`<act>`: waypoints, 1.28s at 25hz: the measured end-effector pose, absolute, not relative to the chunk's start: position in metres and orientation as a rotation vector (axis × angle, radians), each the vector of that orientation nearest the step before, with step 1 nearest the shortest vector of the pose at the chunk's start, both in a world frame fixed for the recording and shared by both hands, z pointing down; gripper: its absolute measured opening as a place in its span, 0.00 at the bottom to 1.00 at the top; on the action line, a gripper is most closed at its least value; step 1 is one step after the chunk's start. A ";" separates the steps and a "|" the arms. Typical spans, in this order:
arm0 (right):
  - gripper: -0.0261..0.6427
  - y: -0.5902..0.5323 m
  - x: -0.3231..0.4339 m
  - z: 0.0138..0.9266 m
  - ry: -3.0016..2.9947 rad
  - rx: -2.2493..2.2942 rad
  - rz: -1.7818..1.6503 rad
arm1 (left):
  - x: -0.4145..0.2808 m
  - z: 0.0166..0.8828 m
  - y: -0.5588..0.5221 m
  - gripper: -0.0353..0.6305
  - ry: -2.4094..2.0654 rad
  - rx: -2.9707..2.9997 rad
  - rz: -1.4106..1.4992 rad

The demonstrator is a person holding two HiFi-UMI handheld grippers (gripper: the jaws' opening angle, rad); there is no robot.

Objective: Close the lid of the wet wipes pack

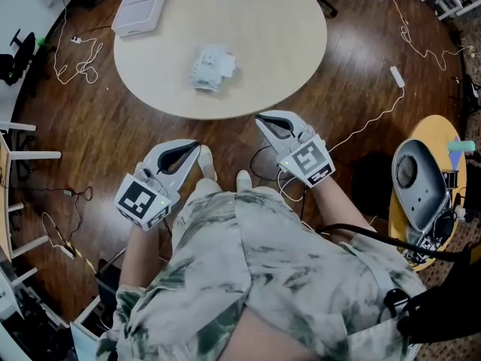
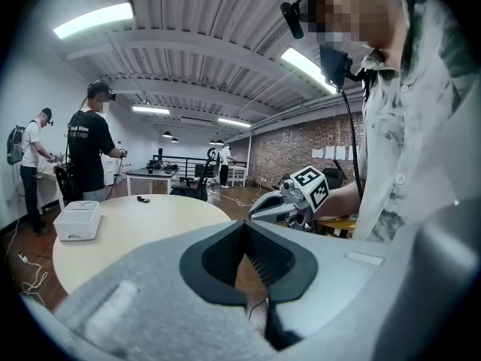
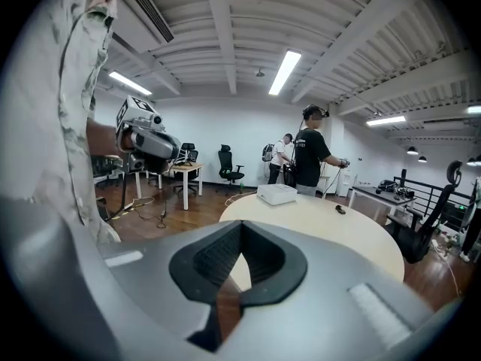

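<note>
The wet wipes pack [image 1: 212, 68], white and crumpled, lies near the middle of the round beige table [image 1: 278, 43]; whether its lid is up I cannot tell. Both grippers hang off the table's near edge, close to the person's body and well short of the pack. My left gripper [image 1: 198, 146] is shut with nothing in it, its tips meeting [image 2: 243, 224]. My right gripper [image 1: 259, 117] is also shut and empty [image 3: 239, 224]. Neither gripper view shows the pack.
A white box [image 1: 139, 10] sits at the table's far left edge. Cables [image 1: 79, 55] trail over the wooden floor around the table. A stool with grey equipment [image 1: 417, 183] stands at the right. Two people [image 2: 90, 145] stand beyond the table.
</note>
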State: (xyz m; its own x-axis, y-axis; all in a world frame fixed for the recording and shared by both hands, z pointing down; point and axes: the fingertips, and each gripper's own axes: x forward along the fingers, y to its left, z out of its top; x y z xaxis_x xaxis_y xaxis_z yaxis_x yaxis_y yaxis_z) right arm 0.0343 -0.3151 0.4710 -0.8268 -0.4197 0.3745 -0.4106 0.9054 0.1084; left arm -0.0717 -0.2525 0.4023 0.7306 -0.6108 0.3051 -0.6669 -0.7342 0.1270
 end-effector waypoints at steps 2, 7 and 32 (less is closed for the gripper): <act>0.05 -0.329 0.033 0.481 -2.649 0.620 -0.028 | -0.076 0.410 -0.265 0.05 -0.989 2.713 0.355; 0.05 -0.369 0.027 0.521 -2.574 0.647 0.011 | -0.084 0.424 -0.302 0.05 -0.914 2.738 0.359; 0.19 -0.491 -0.019 0.679 -2.412 0.940 1.056 | -0.151 0.486 -0.426 0.05 -0.644 2.765 0.424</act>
